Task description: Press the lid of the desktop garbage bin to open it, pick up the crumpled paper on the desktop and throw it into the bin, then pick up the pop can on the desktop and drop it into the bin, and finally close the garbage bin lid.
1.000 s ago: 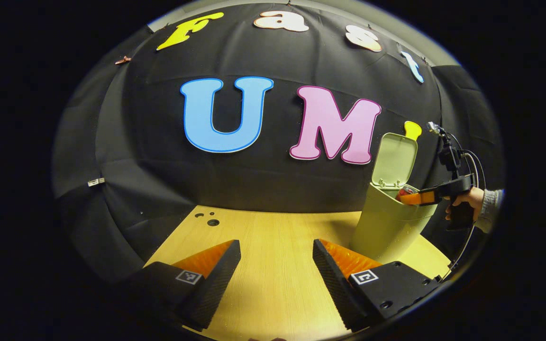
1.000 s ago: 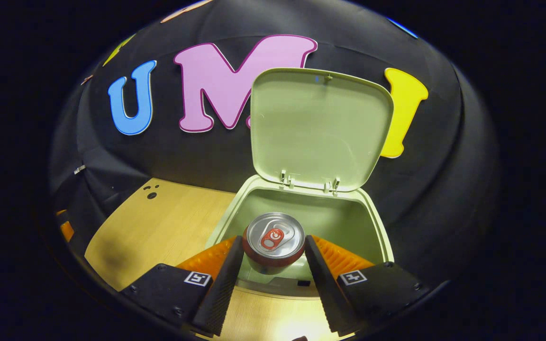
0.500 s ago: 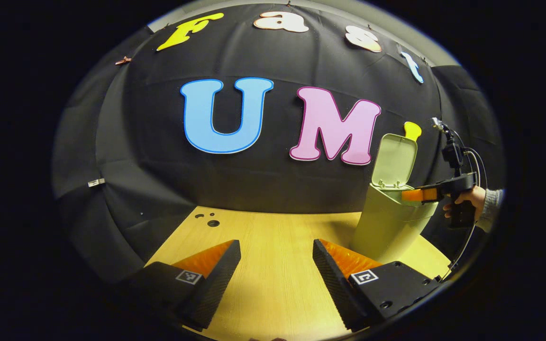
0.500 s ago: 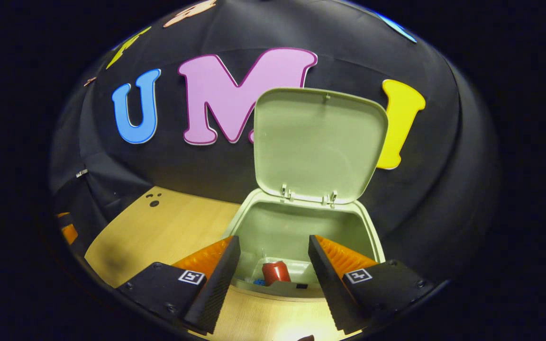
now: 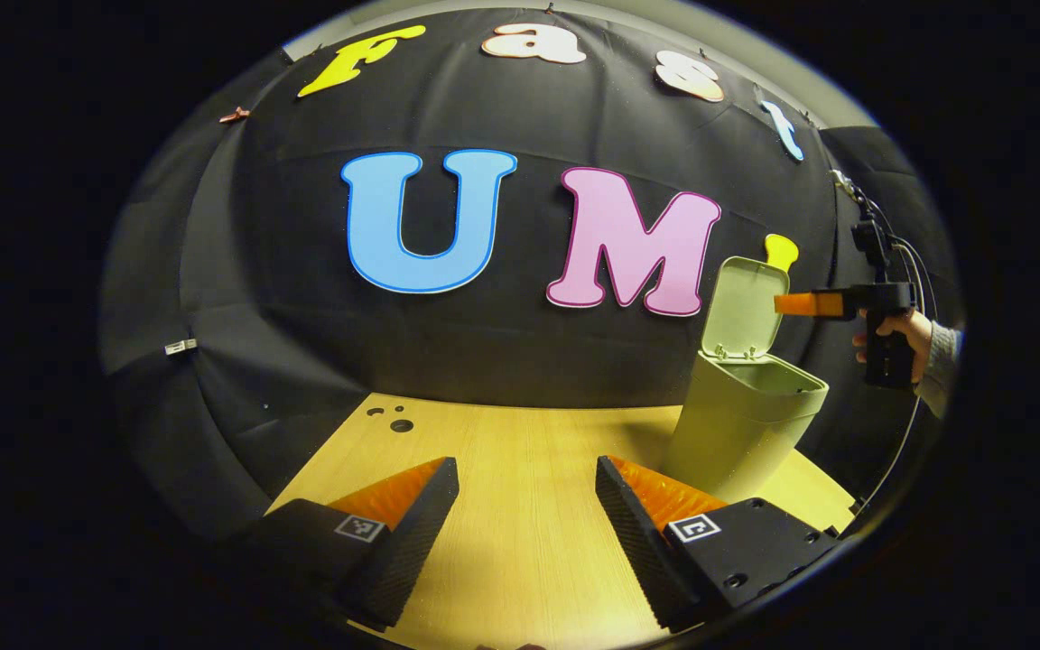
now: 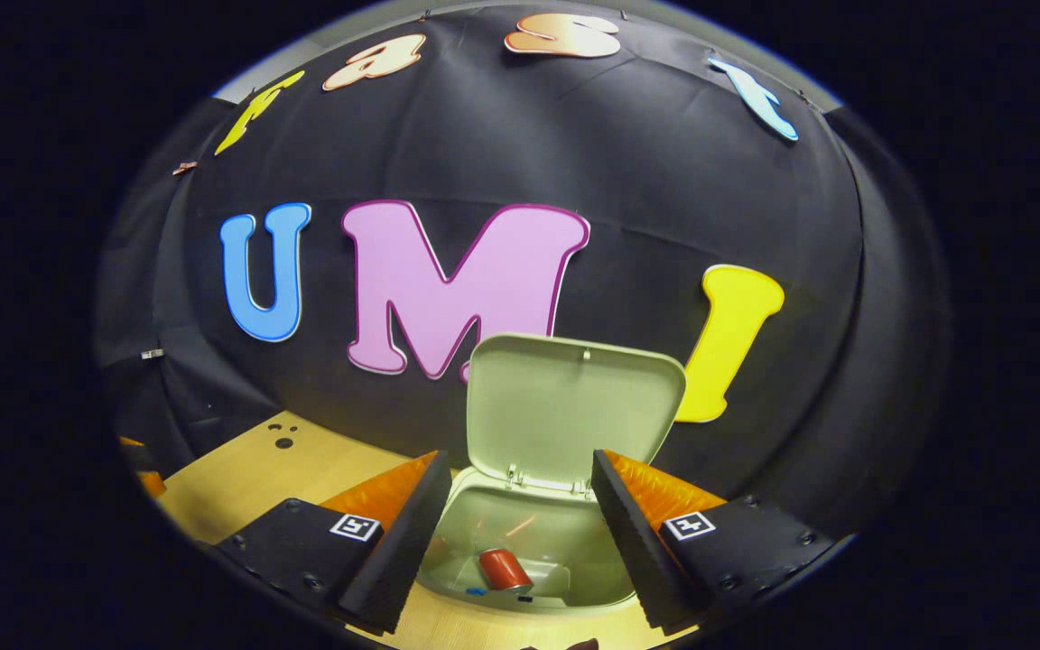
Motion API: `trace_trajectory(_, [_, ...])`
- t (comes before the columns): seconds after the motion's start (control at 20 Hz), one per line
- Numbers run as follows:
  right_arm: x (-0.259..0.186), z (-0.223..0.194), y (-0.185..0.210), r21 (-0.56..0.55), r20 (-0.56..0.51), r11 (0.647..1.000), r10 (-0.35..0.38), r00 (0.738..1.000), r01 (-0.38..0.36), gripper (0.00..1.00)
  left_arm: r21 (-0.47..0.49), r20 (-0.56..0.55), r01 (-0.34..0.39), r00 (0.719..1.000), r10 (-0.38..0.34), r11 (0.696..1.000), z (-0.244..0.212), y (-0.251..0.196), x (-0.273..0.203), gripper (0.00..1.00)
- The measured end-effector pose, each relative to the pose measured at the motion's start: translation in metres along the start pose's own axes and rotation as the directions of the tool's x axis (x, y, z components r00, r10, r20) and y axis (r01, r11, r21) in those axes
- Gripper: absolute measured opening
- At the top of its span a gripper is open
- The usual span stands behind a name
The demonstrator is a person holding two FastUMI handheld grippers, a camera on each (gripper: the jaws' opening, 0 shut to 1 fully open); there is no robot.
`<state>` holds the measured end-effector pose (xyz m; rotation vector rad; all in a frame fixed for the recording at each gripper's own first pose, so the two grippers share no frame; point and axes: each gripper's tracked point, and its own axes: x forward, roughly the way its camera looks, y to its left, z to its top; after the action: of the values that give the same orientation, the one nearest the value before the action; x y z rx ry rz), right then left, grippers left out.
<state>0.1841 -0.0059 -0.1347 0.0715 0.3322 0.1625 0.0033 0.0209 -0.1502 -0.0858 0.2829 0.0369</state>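
Ribbed fingers (image 6: 615, 515) of the right gripper (image 6: 513, 519) spread wide, nothing between them, hovering above the open bin (image 6: 529, 569). Red pop can (image 6: 504, 569) lying on its side at the bin's bottom, lid (image 6: 570, 406) upright behind. Left gripper (image 5: 527, 524) likewise spread and empty, low over the wooden table (image 5: 520, 451) near its front edge; bin (image 5: 741, 424) standing toward the table's right edge, a hand (image 5: 899, 334) holding the right gripper (image 5: 800, 304) beside the lid (image 5: 741, 302).

I see a matt, smooth plastic garbage bin (image 5: 741, 424) with its lid (image 6: 572, 404), a glossy metal pop can (image 6: 504, 569) inside, on a pale wood-grain desktop (image 5: 520, 506), backed by matt black cloth.
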Motion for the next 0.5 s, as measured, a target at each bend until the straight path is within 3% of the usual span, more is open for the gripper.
trace_trajectory(0.3, [0.017,0.061,-0.021,0.013,0.117,0.999,-0.051,0.992,0.05,0.97,-0.01,-0.005,-0.002,1.0,0.002,1.0,-0.001,0.0,0.002,0.98])
trace_trajectory(0.5, [0.045,0.079,-0.033,0.067,0.16,0.994,-0.091,0.983,0.081,0.97,-0.013,-0.013,-0.037,0.999,0.036,0.999,-0.002,0.005,0.001,0.98])
